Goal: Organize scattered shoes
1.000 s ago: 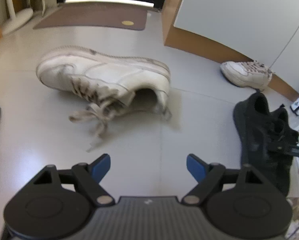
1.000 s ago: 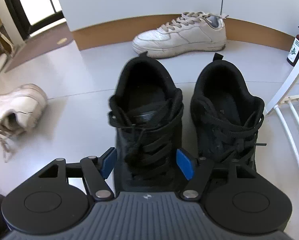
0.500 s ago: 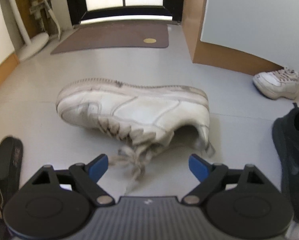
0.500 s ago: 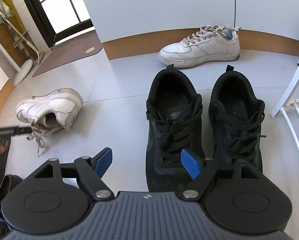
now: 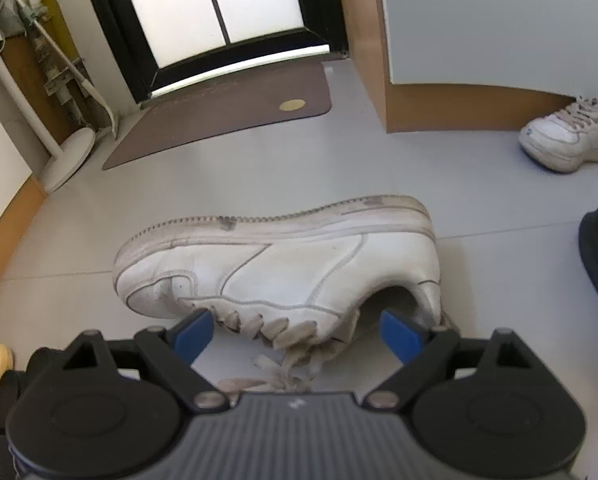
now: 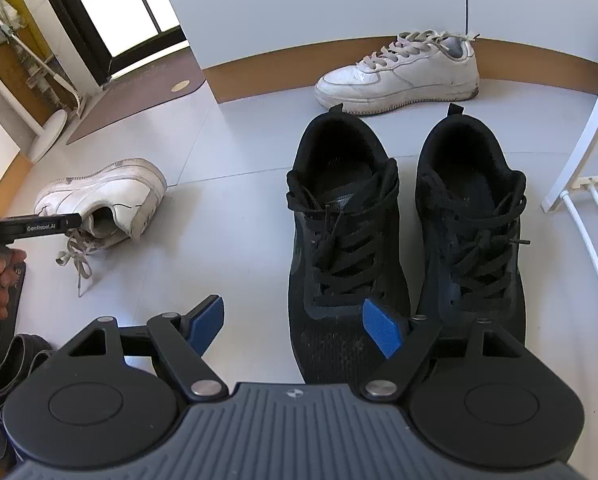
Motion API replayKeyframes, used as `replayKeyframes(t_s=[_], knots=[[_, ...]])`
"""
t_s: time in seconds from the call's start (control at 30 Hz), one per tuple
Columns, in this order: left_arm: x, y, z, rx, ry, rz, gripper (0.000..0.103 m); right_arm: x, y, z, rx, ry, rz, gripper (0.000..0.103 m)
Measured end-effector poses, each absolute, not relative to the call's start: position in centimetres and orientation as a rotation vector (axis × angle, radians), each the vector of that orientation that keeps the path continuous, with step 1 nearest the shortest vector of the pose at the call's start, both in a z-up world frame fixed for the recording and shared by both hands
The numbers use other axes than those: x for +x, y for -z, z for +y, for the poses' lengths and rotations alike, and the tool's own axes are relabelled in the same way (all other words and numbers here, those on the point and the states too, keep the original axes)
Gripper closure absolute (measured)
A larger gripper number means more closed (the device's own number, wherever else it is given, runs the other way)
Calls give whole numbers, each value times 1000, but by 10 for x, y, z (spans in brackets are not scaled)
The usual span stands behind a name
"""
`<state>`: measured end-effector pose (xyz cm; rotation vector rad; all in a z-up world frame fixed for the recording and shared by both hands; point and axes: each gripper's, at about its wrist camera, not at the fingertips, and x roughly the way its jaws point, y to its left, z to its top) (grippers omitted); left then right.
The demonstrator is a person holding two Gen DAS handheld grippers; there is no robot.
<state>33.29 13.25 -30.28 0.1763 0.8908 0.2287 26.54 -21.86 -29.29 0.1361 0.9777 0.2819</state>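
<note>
A worn white sneaker (image 5: 283,268) lies on its side on the grey floor, sole away from me, laces trailing. My left gripper (image 5: 297,336) hovers just in front of it, jaws opening; the laces and tongue sit between the blue pads (image 5: 193,336), which do not press on them. In the right wrist view the same sneaker (image 6: 111,196) lies at the left. Its mate (image 6: 399,76) stands upright by the wall. Two black shoes (image 6: 339,216) (image 6: 471,216) stand side by side. My right gripper (image 6: 295,327) is open above the left black shoe's toe, holding nothing.
A brown doormat (image 5: 227,116) lies before the glass door, with a fan stand (image 5: 67,156) to its left. A wall corner with a brown skirting board (image 5: 419,112) juts out. A white rack (image 6: 579,120) stands right of the black shoes. Black sandals (image 6: 15,356) lie at the lower left.
The left gripper has closed in on the white sneaker on its side, and its jaws are wider. The right gripper has drawn back from the black shoes and opened wider.
</note>
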Motion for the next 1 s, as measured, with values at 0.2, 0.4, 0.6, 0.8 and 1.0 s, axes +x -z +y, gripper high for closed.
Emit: replayKeyframes(t_s=[0.2, 0.4, 0.6, 0.8, 1.0], knots=[[338, 318, 139, 129, -287, 917, 12, 265, 296, -220, 137, -278, 989, 22], [338, 323, 142, 50, -282, 927, 15, 264, 300, -221, 133, -274, 998, 21], [345, 326, 131, 85, -342, 910, 11, 265, 304, -218, 132, -277, 1010, 21], [344, 333, 152, -84, -298, 927, 37, 264, 306, -218, 126, -282, 1016, 21], [328, 333, 152, -53, -248, 897, 48, 264, 306, -219, 129, -280, 1019, 21]])
